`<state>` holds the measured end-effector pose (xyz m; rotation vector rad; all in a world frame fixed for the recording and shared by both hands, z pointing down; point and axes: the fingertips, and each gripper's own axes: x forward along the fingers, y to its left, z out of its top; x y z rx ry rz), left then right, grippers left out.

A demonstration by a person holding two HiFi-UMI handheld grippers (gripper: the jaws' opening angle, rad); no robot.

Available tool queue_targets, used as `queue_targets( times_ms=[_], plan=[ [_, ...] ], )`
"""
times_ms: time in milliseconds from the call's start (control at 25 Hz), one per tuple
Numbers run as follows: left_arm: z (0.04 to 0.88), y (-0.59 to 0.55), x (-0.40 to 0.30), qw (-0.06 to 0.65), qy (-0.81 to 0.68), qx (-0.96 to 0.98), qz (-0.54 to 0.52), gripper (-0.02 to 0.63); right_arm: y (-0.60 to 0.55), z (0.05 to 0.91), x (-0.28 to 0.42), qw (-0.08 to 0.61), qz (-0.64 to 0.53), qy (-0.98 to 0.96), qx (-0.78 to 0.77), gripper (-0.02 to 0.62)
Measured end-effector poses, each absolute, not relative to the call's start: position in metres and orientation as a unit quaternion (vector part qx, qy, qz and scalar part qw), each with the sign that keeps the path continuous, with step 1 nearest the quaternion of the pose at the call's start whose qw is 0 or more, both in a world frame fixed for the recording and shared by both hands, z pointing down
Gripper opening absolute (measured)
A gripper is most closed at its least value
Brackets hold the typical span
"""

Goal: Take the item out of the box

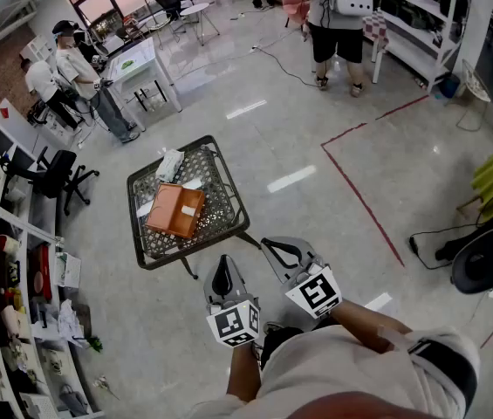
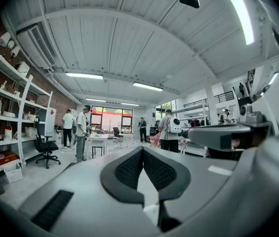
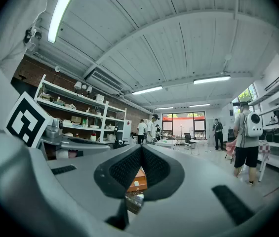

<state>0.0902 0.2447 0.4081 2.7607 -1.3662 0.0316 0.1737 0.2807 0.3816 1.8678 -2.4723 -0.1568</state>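
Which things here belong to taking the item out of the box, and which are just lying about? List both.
Job in hand:
orange box
mesh table under it
left hand-held gripper, shut
right hand-held gripper, shut

Just lying about:
office chair
shelves
white desk

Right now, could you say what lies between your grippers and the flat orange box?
Head view: only grey floor and the rim of the black mesh table under the orange box.
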Motion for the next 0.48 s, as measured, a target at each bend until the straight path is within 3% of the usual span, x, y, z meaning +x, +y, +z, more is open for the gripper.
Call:
queue_targets(
  times_ms=[480],
  plan=[
    [0.417, 0.194, 0.017, 0.039, -0.427, 0.903, 0.025, 0.008, 0.228, 0.372, 0.097, 0.026, -0.055, -0.792, 0.608, 0.003]
  ],
)
